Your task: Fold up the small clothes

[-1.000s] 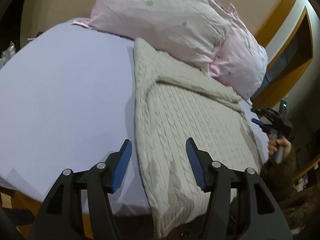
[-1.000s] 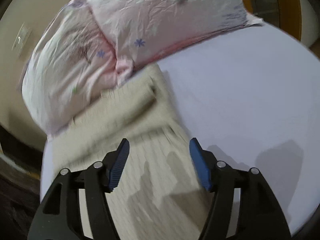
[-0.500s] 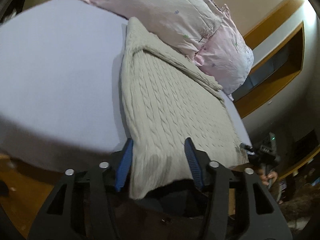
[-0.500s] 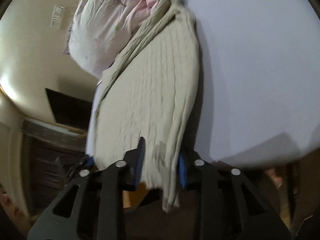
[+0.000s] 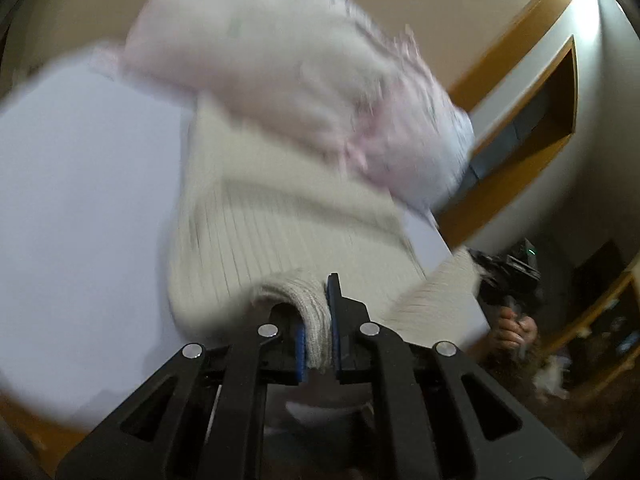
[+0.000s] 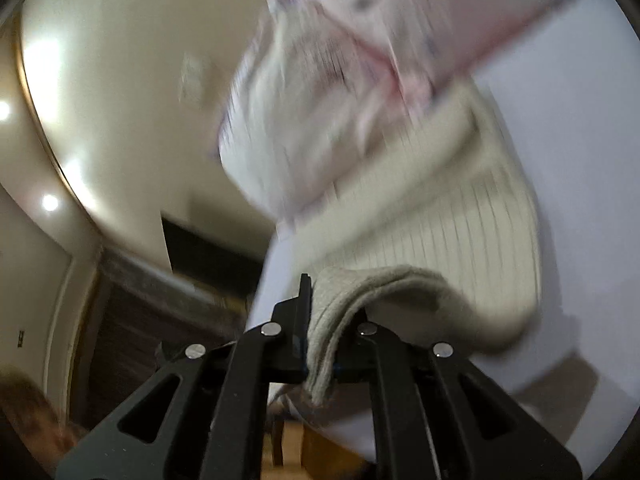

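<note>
Two claws, each clamped on a near corner of the sweater's hem: left gripper closed down to the thickness of the knit, right gripper likewise, with a doubled edge of fabric pinched between its blue pads. Sweater spread on the bed, far end tucked against the pink pillows, near hem raised off the sheet and curling over toward the far side. Seen from the left camera, the right gripper at the far right with the other corner stretched out to it.

Judged to handle as soft, thick and floppy: light enough to lift by two corners, bulky enough to sag in the middle and roll rather than crease. Ribbed knit likely to stretch if pulled hard, unlikely to slip from the pads. Best held where held now, at the two hem corners, kept level and apart so the edge stays taut while carried toward the pillows.

No brand, label or readable writing anywhere; heavy motion blur over pillows and knit, small print on the pillowcase illegible.
</note>
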Demonstrator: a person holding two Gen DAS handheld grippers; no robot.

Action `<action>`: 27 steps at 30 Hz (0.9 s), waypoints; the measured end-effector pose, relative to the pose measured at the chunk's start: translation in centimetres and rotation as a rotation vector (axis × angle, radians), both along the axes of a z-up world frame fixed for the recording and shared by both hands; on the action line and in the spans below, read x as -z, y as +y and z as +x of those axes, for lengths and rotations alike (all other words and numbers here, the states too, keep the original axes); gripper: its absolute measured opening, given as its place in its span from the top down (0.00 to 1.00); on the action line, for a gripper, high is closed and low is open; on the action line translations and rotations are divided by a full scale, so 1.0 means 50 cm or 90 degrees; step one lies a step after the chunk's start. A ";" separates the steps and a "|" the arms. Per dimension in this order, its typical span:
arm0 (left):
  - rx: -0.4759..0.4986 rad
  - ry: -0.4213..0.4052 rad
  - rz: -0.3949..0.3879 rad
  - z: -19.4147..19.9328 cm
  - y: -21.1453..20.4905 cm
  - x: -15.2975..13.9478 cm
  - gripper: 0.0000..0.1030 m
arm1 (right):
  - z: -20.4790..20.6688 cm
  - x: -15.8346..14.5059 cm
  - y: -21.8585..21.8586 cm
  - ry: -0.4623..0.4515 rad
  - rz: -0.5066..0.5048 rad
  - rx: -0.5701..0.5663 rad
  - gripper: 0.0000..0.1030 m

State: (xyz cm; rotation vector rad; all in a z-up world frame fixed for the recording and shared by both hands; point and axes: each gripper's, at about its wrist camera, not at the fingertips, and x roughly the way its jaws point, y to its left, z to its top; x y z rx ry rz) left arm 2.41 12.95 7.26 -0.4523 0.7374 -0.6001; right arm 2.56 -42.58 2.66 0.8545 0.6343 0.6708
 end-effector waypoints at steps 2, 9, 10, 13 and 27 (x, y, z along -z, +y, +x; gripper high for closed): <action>-0.050 -0.021 -0.008 0.121 0.010 -0.023 0.92 | 0.094 -0.014 -0.023 -0.017 0.047 0.048 0.93; -0.133 0.067 0.060 0.458 -0.043 0.065 0.92 | 0.349 0.103 -0.028 0.127 0.045 0.196 0.93; -0.134 0.081 0.065 0.475 -0.048 0.079 0.92 | 0.357 0.115 -0.025 0.135 0.053 0.198 0.93; -0.130 0.090 0.055 0.500 -0.044 0.097 0.92 | 0.369 0.110 -0.027 0.121 0.047 0.207 0.91; -0.099 0.085 0.003 0.376 0.049 0.051 0.21 | 0.314 0.055 -0.044 0.017 -0.061 0.318 0.04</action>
